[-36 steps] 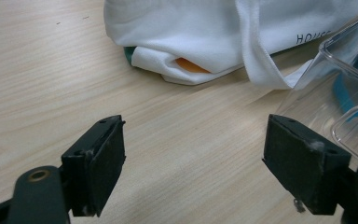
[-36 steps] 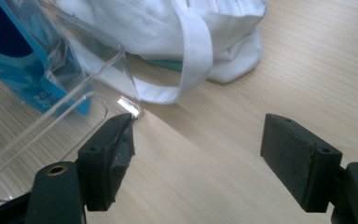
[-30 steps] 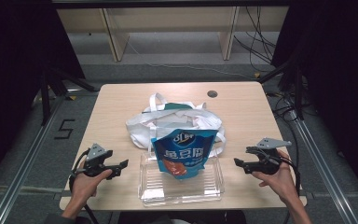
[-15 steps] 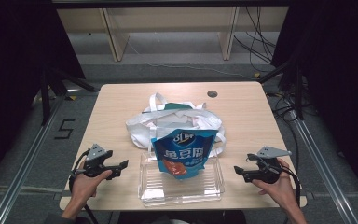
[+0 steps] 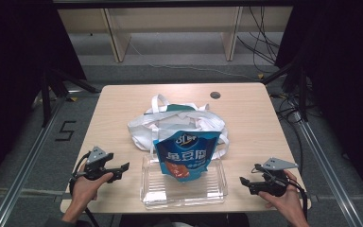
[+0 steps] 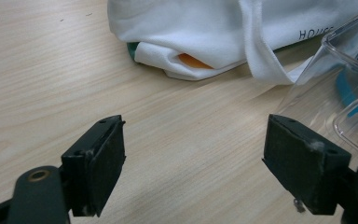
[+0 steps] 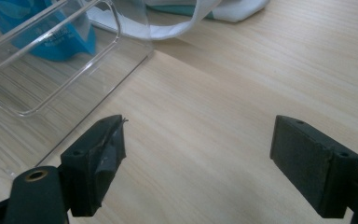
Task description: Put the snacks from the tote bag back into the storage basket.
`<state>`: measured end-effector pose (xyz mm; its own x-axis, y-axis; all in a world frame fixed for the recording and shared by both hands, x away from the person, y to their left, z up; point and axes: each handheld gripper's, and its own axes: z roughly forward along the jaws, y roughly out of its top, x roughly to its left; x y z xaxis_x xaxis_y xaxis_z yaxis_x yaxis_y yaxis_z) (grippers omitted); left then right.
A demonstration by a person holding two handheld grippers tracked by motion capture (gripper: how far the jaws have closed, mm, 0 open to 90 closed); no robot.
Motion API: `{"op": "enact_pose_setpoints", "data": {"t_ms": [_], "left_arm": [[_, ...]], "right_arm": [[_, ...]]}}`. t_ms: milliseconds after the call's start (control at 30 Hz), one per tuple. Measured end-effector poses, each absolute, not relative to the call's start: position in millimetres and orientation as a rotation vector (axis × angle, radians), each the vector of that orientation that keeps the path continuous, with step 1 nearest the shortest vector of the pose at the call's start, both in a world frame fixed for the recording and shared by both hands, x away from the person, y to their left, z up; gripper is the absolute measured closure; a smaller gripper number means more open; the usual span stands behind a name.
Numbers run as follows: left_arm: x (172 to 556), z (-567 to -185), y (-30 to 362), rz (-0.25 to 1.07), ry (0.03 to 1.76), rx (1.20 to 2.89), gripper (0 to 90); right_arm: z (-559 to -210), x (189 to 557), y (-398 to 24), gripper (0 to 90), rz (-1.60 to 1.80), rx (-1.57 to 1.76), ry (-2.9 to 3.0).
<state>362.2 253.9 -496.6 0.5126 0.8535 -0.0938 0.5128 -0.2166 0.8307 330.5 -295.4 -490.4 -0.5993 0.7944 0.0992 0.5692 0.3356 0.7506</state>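
The left gripper (image 5: 118,169) rests on the desk (image 5: 123,101), jaws spread and empty. Beside it the blue snack bag (image 5: 185,155) already stands in the clear tray (image 5: 184,191), leaning against the white tote bag (image 5: 179,122). The right gripper (image 5: 246,182), jaws just widened, holds nothing. Packing looks nearly finished. The tote's contents stay mostly hidden.

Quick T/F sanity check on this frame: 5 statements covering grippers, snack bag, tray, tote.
1. The blue snack bag stands in the clear plastic tray. True.
2. The left gripper clamps the tray. False: its jaws are open over bare table.
3. The right gripper holds nothing. True; its jaws have just been opening.
4. The white tote bag lies behind the tray. True.
5. The tote bag hangs from the right gripper. False: it rests on the table.
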Motion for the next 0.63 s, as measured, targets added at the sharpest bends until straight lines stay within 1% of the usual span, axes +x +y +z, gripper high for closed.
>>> {"op": "enact_pose_setpoints", "data": {"t_ms": [33, 133, 200, 633], "left_arm": [[362.0, -496.5, 254.1, 0.491, 1.128, 1.884, 20.1], [362.0, -496.4, 254.5, 0.491, 1.127, 1.887, 20.0], [362.1, -496.7, 254.2, 0.491, 1.127, 1.884, 20.1], [362.7, -497.4, 254.1, 0.499, 1.123, 1.892, 19.5]], "right_arm": [[-491.4, 331.3, -296.9, 18.3, 1.122, 1.191, 2.309], [-490.5, 326.0, -295.5, 17.3, 1.116, 1.244, 2.311], [-490.8, 327.4, -297.7, 17.3, 1.108, 1.172, 2.296], [-491.5, 327.0, -295.2, 16.8, 1.118, 1.220, 2.297]]}}
